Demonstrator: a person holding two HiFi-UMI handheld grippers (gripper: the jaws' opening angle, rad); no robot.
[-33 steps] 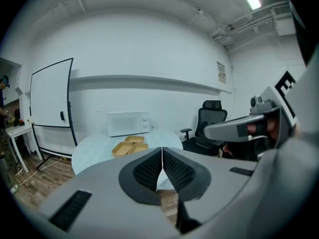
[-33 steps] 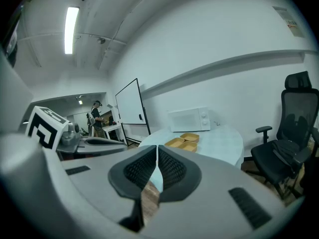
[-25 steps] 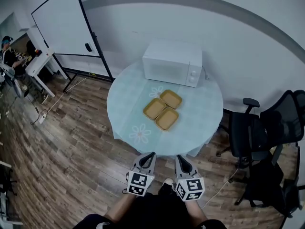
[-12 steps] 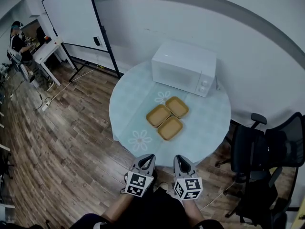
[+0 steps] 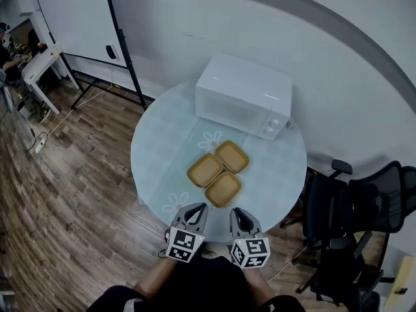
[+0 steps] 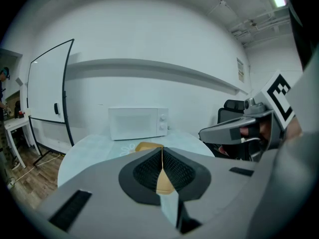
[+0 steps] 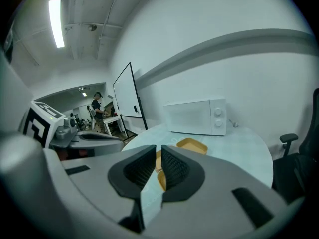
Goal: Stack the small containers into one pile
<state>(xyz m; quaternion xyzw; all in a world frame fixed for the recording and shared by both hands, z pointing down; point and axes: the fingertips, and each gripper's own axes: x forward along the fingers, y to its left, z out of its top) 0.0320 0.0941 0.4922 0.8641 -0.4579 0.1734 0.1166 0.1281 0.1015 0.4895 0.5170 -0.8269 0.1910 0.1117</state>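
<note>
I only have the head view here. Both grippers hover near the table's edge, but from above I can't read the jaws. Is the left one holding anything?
Observer: No. The left gripper has its jaws shut together, with nothing between them.
Reviewer: And the right?
Observer: The right gripper has its jaws slightly apart, and it's also empty.
Reviewer: Anything overhead that I'm missing?
Observer: A lit strip light, seen from the right gripper view.

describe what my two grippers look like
The left gripper and right gripper match: grey wedge-shaped bodies, black ribbed pads inside the jaws, and a white cube with black square markers on each. The person wears a dark top.
</note>
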